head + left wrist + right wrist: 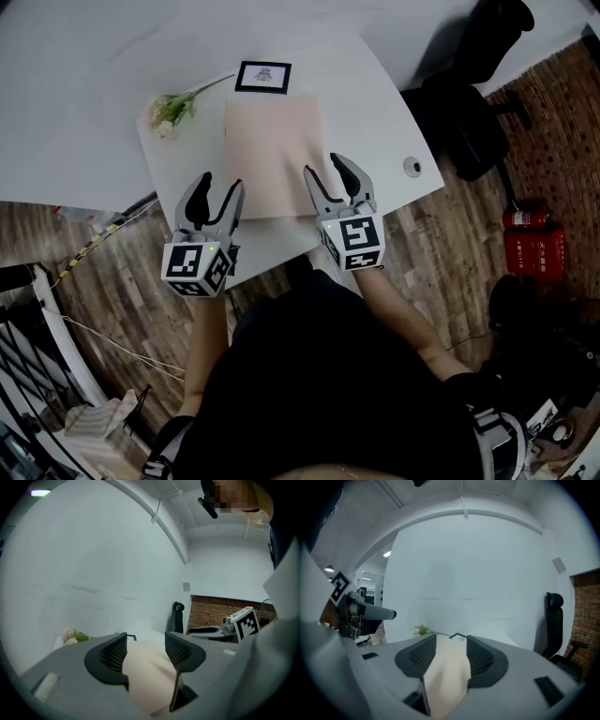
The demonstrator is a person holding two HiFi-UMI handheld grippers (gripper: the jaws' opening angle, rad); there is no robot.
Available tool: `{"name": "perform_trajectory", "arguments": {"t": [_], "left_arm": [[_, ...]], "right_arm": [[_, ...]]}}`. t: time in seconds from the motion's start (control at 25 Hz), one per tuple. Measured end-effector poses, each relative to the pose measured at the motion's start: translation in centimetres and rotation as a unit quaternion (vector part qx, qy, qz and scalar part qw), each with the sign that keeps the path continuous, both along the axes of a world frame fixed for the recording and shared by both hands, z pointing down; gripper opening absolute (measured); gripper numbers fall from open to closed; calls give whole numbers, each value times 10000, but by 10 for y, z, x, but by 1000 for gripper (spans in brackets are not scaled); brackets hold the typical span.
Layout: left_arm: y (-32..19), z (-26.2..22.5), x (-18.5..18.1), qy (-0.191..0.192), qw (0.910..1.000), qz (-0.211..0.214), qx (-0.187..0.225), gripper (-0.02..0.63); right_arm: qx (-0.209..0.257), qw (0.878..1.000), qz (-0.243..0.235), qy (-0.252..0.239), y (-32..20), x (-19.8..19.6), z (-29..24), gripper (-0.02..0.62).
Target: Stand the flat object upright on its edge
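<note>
A thin beige board (272,155) lies flat on the white table (394,122). My left gripper (215,192) is at the board's near left corner, its fingers spread apart, the right one over the board's edge. My right gripper (335,178) is at the near right corner, also spread, straddling the right edge. In the left gripper view the board (147,677) shows in the gap of the left gripper (145,651); the pads do not press on it. The right gripper view shows the board (447,677) likewise between the apart jaws of the right gripper (451,653).
A flower sprig (169,111) lies at the table's far left, a black-framed card (262,77) just beyond the board. The table's near edge runs under both grippers. A dark office chair (473,103) and a red extinguisher (530,234) stand on the wooden floor at right.
</note>
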State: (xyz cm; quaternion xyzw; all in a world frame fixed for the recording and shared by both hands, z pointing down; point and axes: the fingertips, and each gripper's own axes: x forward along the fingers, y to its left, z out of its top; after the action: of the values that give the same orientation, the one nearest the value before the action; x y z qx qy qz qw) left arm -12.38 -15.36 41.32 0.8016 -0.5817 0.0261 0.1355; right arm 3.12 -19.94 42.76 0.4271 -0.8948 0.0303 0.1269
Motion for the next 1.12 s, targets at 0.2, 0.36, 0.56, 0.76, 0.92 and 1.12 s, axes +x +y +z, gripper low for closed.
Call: {"name": "perform_trajectory", "arguments": {"t": [0.2,0.36,0.56,0.76,0.92,1.12], "left_arm": [[-31,30,-5,107,9989,-148,-435,255],[-47,58,-11,318,9953,-211,-889,279],[-56,94,-16,843,9841,-168,-1556,304],[-56,128,-26,1502,9613,-42,-2308,325],[-55,149,-29,1896,9422,163,-2759,344],[-51,176,-28,2095,9195,461,-3294,367]], "right_arm": [[-388,9990,-214,67,-33,5,29,181],[-686,9970,-343,96,-50,7,50,188],[-1140,9926,-425,23,-63,14,73,207],[-1664,9848,-484,-148,-68,18,92,219],[-1922,9799,-486,-242,-69,21,101,224],[-2134,9753,-534,-221,-65,19,110,224]]}}
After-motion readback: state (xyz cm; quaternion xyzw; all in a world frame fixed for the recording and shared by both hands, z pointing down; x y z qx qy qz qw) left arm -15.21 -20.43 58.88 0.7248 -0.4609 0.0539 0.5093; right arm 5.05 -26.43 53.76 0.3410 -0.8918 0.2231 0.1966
